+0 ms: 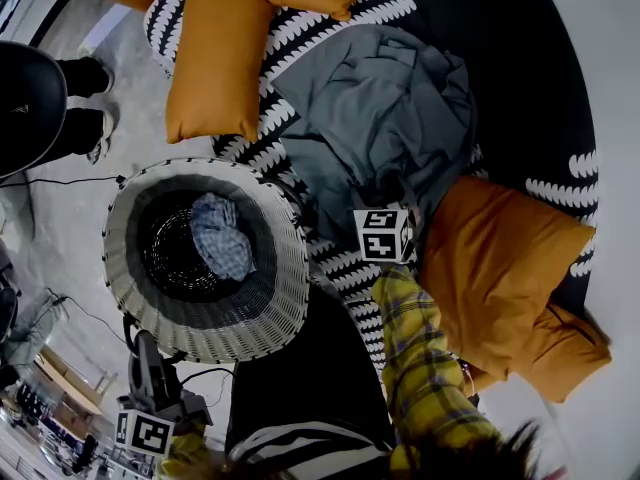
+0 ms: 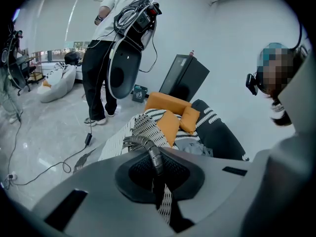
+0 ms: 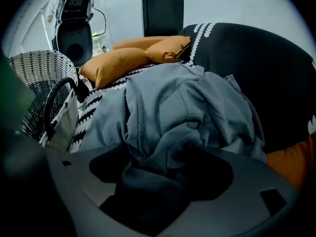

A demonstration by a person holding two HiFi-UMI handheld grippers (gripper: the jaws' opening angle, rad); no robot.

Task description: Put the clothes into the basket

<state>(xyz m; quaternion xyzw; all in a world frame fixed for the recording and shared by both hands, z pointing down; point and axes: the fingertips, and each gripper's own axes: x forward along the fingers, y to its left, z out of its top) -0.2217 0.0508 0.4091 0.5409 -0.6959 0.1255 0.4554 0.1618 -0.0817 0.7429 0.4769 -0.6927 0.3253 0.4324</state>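
A crumpled grey garment (image 1: 380, 118) lies on the patterned sofa (image 1: 330, 18). Over its near edge hangs my right gripper, whose marker cube (image 1: 383, 233) hides the jaws in the head view. In the right gripper view the right gripper (image 3: 163, 179) is open, and a fold of the grey garment (image 3: 182, 112) lies between its jaws. The woven basket (image 1: 270, 308) stands on the floor left of the sofa, with a blue checked cloth (image 1: 222, 236) inside. At the basket's near rim, my left gripper (image 1: 150, 383) is shut on the rim beside the braided handle (image 2: 148, 149).
Orange cushions (image 1: 215, 53) lie on the sofa left of the grey garment, with more (image 1: 500, 258) to its right. A standing person (image 2: 106, 48) carries equipment on the floor beyond the basket. Cables (image 2: 54, 164) trail over the floor. A black box (image 2: 185, 78) stands behind the sofa.
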